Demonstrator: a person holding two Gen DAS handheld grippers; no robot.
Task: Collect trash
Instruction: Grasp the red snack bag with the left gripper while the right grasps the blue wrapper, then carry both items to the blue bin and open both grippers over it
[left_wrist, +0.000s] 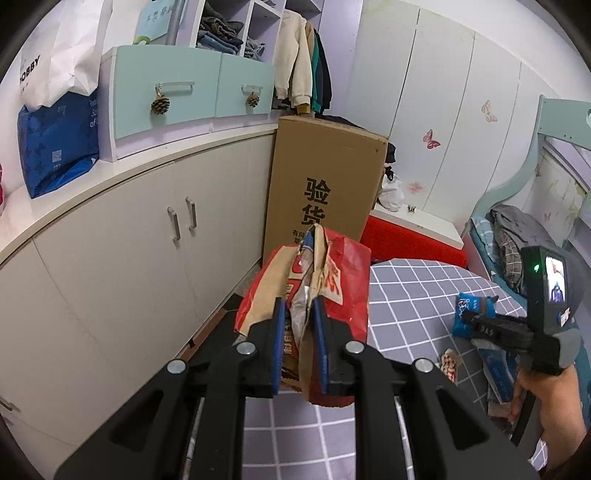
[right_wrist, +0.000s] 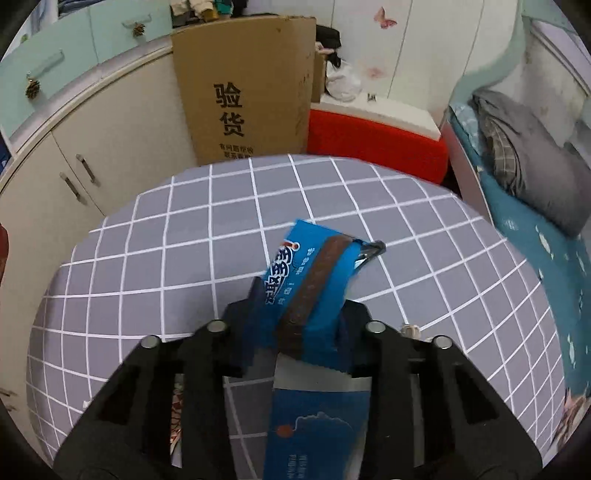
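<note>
black left gripper (left_wrist: 298, 314), nearest the lens in the left wrist view, has its blue-padded jaws clamped on a crumpled red and brown paper bag (left_wrist: 314, 291). the bag is held upright above the near-left edge of the grey table with white grid lines (left_wrist: 413, 295); its lower end is cut off behind the jaws and its red print is too creased to read.

black right gripper (right_wrist: 301, 314) is closed on a blue snack wrapper with a brown stripe (right_wrist: 314, 277). the wrapper juts forward and up past the fingertips, over the table; its white chinese lettering is partly hidden by folds and illegible. a second flat blue packet (right_wrist: 314, 424) lies beneath the jaws, its upper edge covered. in the left wrist view the same gripper (left_wrist: 476, 321) shows to the right, fingertips buried in the wrapper.

beyond both claws stands a tall brown cardboard box (right_wrist: 247, 92) printed "验货"; smaller lines beneath are blurred. far left of the left claw, a white bag (left_wrist: 59, 48) reads "obby", first letter cut off.
</note>
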